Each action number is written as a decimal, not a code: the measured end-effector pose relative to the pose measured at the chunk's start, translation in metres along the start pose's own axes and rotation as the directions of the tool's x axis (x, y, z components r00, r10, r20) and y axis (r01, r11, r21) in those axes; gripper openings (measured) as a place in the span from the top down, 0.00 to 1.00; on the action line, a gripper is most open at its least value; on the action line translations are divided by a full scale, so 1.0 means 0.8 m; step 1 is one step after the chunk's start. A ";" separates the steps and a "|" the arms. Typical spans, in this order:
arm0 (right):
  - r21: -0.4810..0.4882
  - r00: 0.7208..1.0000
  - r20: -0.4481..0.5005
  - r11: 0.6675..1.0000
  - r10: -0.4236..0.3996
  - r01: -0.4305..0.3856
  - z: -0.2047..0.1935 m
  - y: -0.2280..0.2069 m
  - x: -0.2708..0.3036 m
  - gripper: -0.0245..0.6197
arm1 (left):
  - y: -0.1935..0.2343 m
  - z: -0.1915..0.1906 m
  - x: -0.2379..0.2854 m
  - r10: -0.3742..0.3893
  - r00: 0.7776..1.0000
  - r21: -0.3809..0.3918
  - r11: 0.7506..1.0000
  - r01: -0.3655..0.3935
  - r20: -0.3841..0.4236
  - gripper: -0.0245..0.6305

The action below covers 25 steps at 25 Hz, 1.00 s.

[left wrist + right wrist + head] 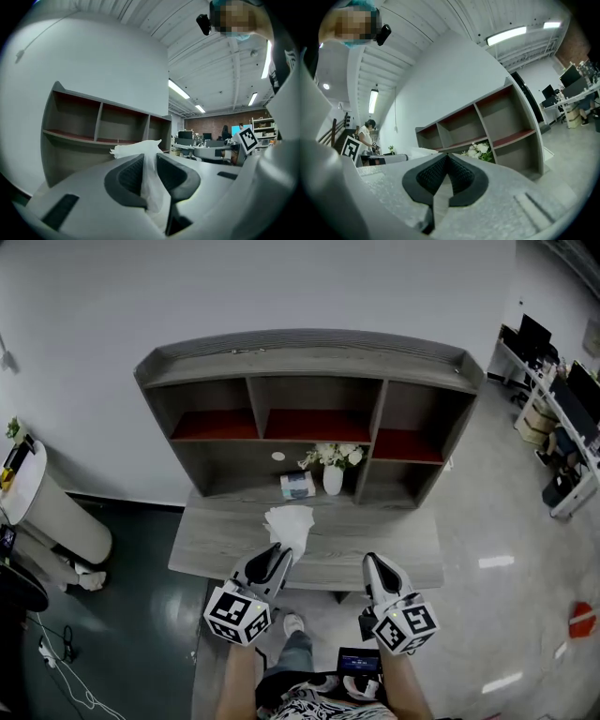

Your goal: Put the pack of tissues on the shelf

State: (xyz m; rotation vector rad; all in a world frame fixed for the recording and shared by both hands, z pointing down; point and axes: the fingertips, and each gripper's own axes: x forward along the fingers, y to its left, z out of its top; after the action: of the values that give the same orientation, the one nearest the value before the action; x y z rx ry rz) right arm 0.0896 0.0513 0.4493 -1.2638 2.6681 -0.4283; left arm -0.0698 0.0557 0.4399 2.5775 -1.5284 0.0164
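- My left tongs [278, 550] [149, 158] are clamped on a thin fold of white crumpled tissue [289, 523] [137, 149], which sticks up and out past the tips.
- In the head view that tissue hangs over the near part of the grey tabletop [384, 545].
- My right tongs [374, 564] [446, 157] are pressed together with nothing between them, held over the front edge of the tabletop, well apart from the left pair.
- The pack of tissues [297, 486] stands at the back of the tabletop, under the middle of the shelf [309, 381] [93, 126] [487, 122].
- Just to its right is a white vase [333, 480] with white flowers [330, 456] [480, 150].
- The upper compartments of the shelf have red floors.
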 end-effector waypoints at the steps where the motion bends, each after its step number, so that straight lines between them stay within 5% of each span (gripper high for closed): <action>1: -0.004 1.000 0.000 1.000 -0.005 0.005 0.004 -0.003 0.023 0.96 | 0.018 0.004 0.016 -0.009 1.000 0.014 1.000 0.009 -0.007 0.85; 12: -0.117 0.995 -0.039 0.990 -0.089 0.084 0.025 -0.038 0.210 0.96 | 0.132 0.046 0.144 -0.191 0.981 0.075 0.978 0.194 -0.037 0.85; 25: -0.114 0.988 -0.041 0.983 -0.149 0.144 0.029 -0.069 0.240 0.96 | 0.155 0.071 0.196 -0.229 0.972 0.161 0.958 0.236 -0.057 0.85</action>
State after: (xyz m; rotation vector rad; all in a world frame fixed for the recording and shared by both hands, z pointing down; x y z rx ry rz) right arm 0.0147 -0.1353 0.4412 -1.5075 2.6829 -0.3379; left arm -0.1059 -0.1470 0.4113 2.8542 -1.2508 0.1734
